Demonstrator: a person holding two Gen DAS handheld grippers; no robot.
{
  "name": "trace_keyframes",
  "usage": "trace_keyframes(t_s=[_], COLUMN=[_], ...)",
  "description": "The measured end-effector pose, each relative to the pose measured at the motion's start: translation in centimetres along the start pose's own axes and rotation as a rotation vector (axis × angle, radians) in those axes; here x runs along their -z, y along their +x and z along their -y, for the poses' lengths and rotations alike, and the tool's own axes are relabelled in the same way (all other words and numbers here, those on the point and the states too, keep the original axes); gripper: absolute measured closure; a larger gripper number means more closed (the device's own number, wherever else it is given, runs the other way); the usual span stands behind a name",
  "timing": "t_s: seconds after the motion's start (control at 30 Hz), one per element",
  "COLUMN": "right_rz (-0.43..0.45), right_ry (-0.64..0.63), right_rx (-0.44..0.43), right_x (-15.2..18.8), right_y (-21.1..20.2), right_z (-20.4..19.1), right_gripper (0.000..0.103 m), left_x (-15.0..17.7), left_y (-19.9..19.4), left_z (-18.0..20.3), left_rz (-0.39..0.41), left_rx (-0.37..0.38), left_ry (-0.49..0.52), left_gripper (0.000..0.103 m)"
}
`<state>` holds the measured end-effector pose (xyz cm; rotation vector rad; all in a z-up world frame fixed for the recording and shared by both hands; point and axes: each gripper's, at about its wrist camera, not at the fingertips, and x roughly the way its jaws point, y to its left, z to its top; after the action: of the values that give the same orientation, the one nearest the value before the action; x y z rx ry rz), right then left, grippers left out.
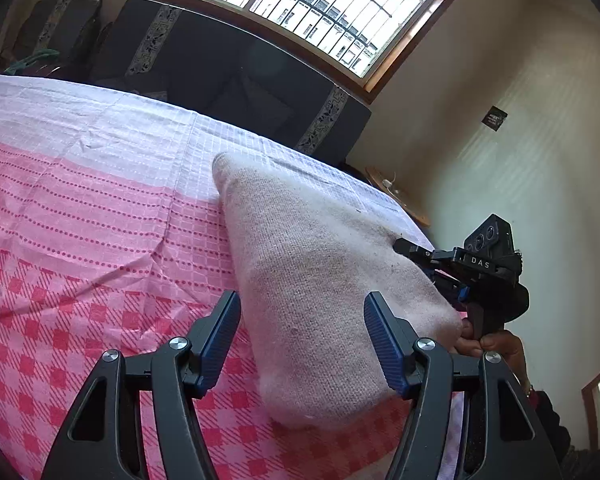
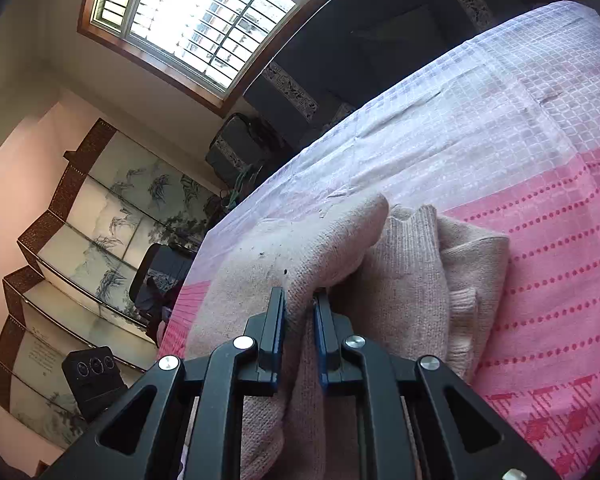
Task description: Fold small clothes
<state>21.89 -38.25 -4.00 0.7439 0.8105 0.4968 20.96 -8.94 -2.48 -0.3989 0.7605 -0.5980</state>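
A pale pink knit garment (image 1: pixel 320 248) lies on a pink and white checked cloth (image 1: pixel 80 200), partly folded into layers, its ribbed edge (image 2: pixel 416 240) showing in the right wrist view. My left gripper (image 1: pixel 303 295) is open just above the garment's near end, and neither pad touches the knit. My right gripper (image 2: pixel 299 291) is shut on a raised fold of the garment (image 2: pixel 340 248), lifting it off the cloth (image 2: pixel 540 220). In the left wrist view, the right tool's camera housing (image 1: pixel 488 240) and a person's hand (image 1: pixel 496 344) sit at the garment's right edge.
A dark sofa (image 1: pixel 220 60) stands behind the covered surface, under a large barred window (image 1: pixel 320 0). A round wooden side table (image 1: pixel 400 196) is past the far right corner. A painted folding screen (image 2: pixel 100 220) and a dark chair (image 2: pixel 160 276) stand to the left.
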Motion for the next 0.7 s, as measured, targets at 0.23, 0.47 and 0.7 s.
trace_keyframes(t_s=[0.23, 0.47, 0.7], right_rz=[0.026, 0.009, 0.056], right_ry=[0.026, -0.008, 0.045], right_rx=[0.028, 0.082, -0.001], right_x=[0.3, 0.1, 1.3], right_y=[-1.8, -2.6, -4.8], right_z=[2.0, 2.9, 3.6], right_gripper=[0.091, 0.095, 0.091], left_x=[0.4, 1.0, 2.4], left_y=[0.7, 2.2, 4.1], left_z=[1.2, 2.9, 2.9], left_rz=[-0.019, -0.061, -0.148], left_rx=[-0.017, -0.047, -0.078], left_ry=[0.054, 0.157, 0.174], left_gripper=[0.038, 0.038, 0.038])
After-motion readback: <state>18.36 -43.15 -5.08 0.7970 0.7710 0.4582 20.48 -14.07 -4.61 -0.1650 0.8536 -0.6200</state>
